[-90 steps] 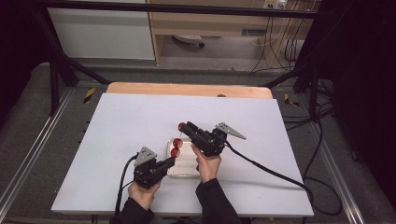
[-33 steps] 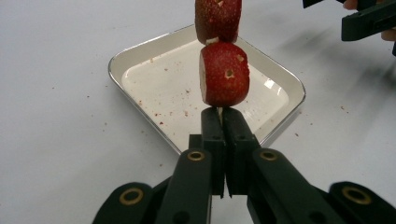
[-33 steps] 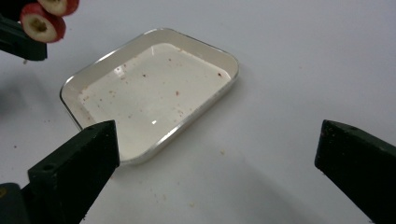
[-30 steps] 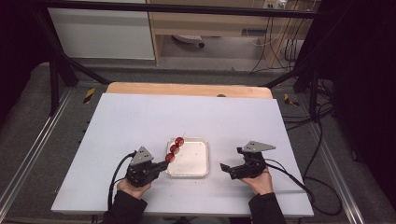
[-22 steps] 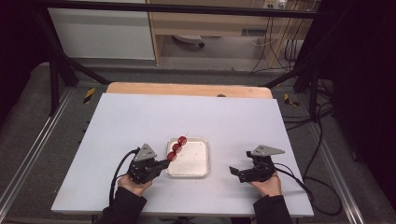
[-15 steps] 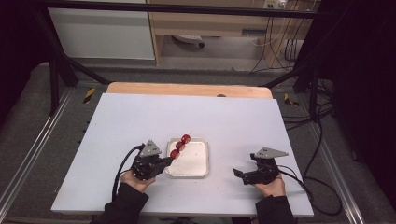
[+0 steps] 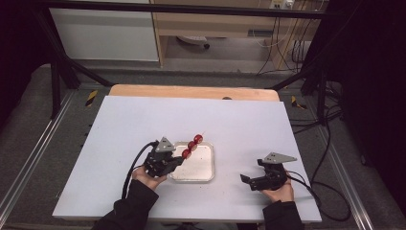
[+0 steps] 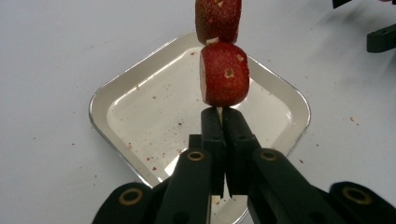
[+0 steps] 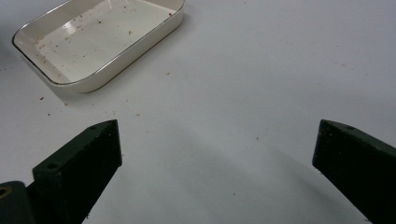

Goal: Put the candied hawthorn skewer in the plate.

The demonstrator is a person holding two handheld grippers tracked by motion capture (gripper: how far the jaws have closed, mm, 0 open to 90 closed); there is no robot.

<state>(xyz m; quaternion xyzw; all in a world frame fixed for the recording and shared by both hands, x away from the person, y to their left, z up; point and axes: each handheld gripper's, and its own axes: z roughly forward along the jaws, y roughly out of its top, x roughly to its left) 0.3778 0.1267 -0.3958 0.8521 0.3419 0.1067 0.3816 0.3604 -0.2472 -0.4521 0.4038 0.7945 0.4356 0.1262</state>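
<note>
On the white counter (image 7: 119, 134), the left gripper (image 7: 178, 160) sits near the front edge, left of centre, its fingers (image 8: 212, 135) pinched tight on the thin stick of a skewer (image 7: 192, 145). From above, the skewer carries three red fruit pieces in a row, slanting up and away from the fingers over the back left corner of the tray (image 7: 206, 175), with the bare stick tip poking out past the last piece. The left gripper view brings it close: two pieces are in frame, the nearer one (image 8: 224, 74) sitting just beyond the fingertips, pale cut faces and speckled red skin plain to see, and the skewer held in the air above the tray (image 8: 102, 100), not resting in it. That view also shows red crumbs scattered on the tray's floor and on the counter around it, which the high view is too coarse to show. The tray lies just right of the left gripper, near the front edge at about the middle. Farther right, well apart from the tray, the right gripper (image 7: 247, 180) lies low by the front edge; its own view shows the fingers (image 9: 79, 163) spread wide with nothing but bare counter between them, and the tray's (image 9: 93, 79) near corner off to the upper left.
</note>
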